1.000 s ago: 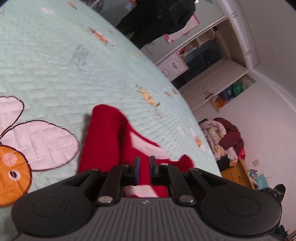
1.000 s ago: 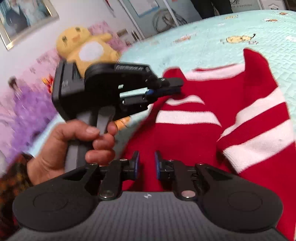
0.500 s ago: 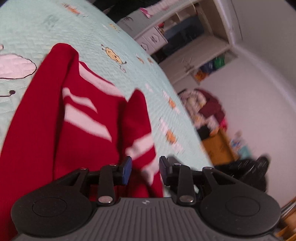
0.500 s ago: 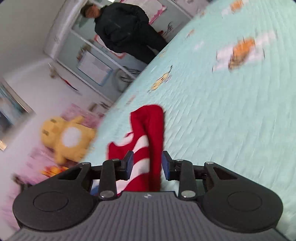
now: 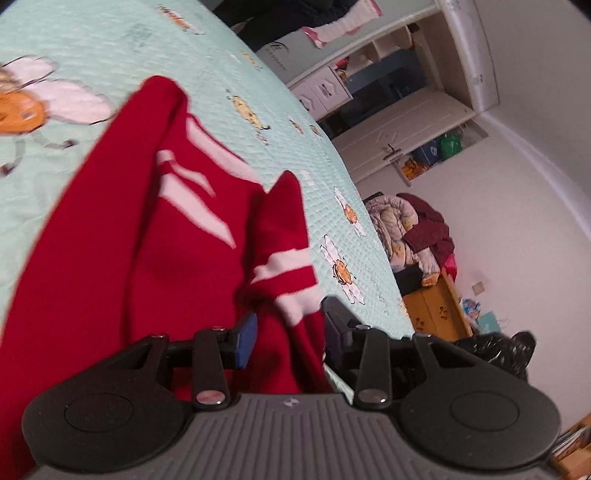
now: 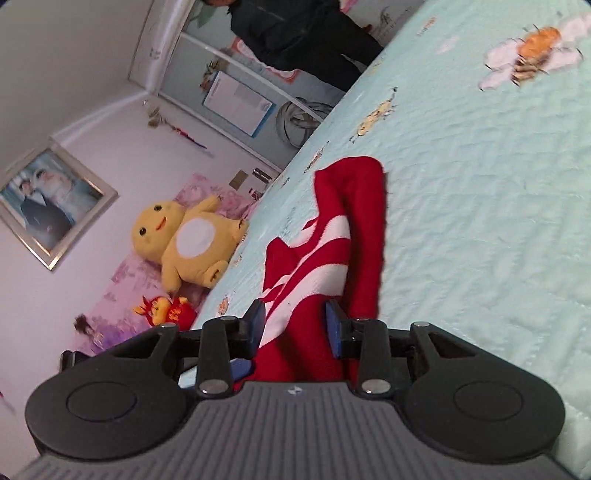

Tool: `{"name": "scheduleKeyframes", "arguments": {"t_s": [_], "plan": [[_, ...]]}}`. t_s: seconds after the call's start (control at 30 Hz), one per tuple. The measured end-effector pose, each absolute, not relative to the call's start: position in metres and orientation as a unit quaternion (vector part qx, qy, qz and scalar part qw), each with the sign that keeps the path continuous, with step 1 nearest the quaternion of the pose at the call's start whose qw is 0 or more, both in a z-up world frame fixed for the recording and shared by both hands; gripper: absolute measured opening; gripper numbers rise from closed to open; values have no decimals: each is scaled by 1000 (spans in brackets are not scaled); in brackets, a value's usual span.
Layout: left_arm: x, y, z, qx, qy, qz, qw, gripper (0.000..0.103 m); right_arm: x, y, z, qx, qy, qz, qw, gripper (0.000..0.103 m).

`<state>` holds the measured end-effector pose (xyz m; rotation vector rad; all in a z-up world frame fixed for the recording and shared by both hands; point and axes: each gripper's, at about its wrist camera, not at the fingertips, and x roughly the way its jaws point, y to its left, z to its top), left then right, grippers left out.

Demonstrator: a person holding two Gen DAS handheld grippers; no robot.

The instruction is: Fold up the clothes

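A red sweater (image 5: pixel 122 266) with white stripes lies bunched on the mint-green quilted bedspread (image 5: pixel 92 48). In the left wrist view, a striped sleeve (image 5: pixel 288 258) runs down into the gap of my left gripper (image 5: pixel 291 336), whose jaws stand wide apart around the cloth without pinching it. In the right wrist view, the same red sweater (image 6: pixel 343 236) stretches away from my right gripper (image 6: pixel 294 326), which is also open with striped fabric lying between its blue pads. The bedspread (image 6: pixel 498 221) spreads to the right of it. Neither gripper shows in the other's view.
A person in dark clothes (image 6: pixel 295 33) stands at the far side of the bed. A yellow plush toy (image 6: pixel 184 240) sits by the pillows. Beyond the bed edge are a white wardrobe (image 5: pixel 399 110), a heap of clothes (image 5: pixel 413 236) and a wooden cabinet (image 5: pixel 436 310).
Both grippers' jaws have widened from a narrow gap to wide apart. Both views have swung, and the left gripper and hand no longer show in the right view.
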<state>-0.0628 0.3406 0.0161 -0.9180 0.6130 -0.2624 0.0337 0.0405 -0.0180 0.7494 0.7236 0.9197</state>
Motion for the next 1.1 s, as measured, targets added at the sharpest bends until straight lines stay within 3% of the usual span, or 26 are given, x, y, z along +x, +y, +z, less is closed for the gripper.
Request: {"name": "scheduleKeyframes", "arguments": {"t_s": [0.1,0.2,0.37,0.67,0.9,0.93,1.0,1.03,1.1], "plan": [[-91,356,17,-459,264,-111,841,46,29,55,1,327,326,439,771,37],[-111,370,14,-482,248,-88,836,51,28,103,21,276,332,481,763,47],[-126,391,12,-494,242,-74,832,51,23,151,28,232,343,508,755,46],[-125,385,23,-450,237,-65,859,51,25,95,9,308,322,440,779,47],[-99,365,10,-400,249,-69,879,51,94,130,5,315,354,436,765,46],[-99,360,3,-382,251,-61,887,42,107,139,0,304,368,430,766,44],[-104,352,-4,-344,238,-52,907,38,133,156,-10,284,394,417,768,18],[-104,351,-3,-338,237,-51,909,38,142,159,-15,275,398,406,775,0],[-104,351,-5,-337,234,-49,910,39,147,161,-14,273,395,401,780,0]]}}
